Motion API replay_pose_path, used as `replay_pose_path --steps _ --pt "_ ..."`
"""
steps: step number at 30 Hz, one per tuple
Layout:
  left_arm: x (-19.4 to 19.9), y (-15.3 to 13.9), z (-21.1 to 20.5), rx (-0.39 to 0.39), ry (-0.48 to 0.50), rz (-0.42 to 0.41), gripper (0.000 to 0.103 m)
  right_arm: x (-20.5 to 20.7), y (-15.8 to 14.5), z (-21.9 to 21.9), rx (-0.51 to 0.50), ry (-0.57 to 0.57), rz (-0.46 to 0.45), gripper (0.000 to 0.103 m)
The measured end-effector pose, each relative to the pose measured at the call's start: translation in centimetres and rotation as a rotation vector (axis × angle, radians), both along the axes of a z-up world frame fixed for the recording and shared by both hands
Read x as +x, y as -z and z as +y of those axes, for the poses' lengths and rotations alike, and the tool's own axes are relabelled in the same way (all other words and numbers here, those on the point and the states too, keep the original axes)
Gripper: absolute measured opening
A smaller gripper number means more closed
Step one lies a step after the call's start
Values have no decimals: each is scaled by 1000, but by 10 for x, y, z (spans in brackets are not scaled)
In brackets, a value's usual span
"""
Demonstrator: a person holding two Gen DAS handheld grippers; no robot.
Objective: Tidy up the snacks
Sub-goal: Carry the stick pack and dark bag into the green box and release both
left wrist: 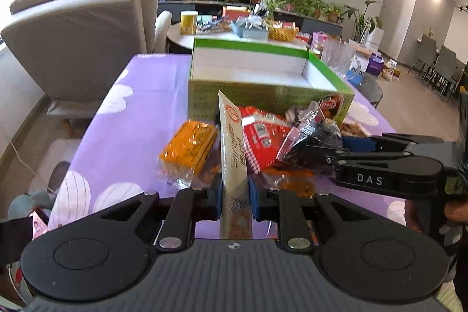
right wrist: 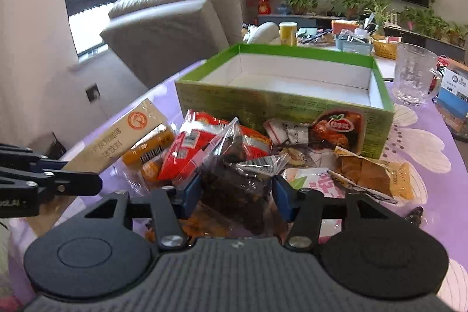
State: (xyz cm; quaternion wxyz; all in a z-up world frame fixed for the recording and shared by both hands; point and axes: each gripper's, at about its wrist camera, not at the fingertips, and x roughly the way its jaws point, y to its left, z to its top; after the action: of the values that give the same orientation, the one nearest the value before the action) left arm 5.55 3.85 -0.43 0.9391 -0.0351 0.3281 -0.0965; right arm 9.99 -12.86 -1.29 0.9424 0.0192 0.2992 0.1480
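Note:
My left gripper (left wrist: 235,196) is shut on a tall cream packet (left wrist: 232,142), held upright over the purple tablecloth (left wrist: 122,136). Its pads pinch the packet's lower part. My right gripper (right wrist: 237,192) is shut on a dark snack in clear wrap (right wrist: 234,180), the blue pads pressing both sides. In the left wrist view the right gripper (left wrist: 316,146) reaches in from the right with that dark snack (left wrist: 318,133). An open green box (left wrist: 263,98) with a white inside stands just behind the snack pile. The right wrist view shows the left gripper (right wrist: 82,171) at the left edge with the cream packet (right wrist: 125,136).
Loose snacks lie before the box (right wrist: 248,104): an orange packet (left wrist: 188,148), a red packet (right wrist: 187,148), a brown packet (right wrist: 368,174). A glass mug (right wrist: 415,75) stands right of the box. A beige sofa (left wrist: 79,34) is beyond the table's left edge.

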Motion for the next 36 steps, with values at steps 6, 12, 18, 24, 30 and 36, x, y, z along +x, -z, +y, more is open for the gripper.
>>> replay_pose_path --steps 6,12,18,24,30,36 --pt "6 -15 -1 7 -5 -44 17 -7 -14 -5 22 35 -78 55" --pt "30 -31 -9 9 2 -94 17 -3 -33 -17 76 112 -142 55" --pt "68 -47 -10 -12 -13 -111 17 19 -47 -29 122 195 -176 55" --pt "108 -58 -11 -14 -24 -126 17 49 -54 -37 118 227 -176 55" --pt "149 -57 -16 -5 -31 -120 17 73 -53 -41 100 235 -179 55" --pt "187 -38 -20 10 -43 -70 17 95 -34 -50 113 269 -123 55"
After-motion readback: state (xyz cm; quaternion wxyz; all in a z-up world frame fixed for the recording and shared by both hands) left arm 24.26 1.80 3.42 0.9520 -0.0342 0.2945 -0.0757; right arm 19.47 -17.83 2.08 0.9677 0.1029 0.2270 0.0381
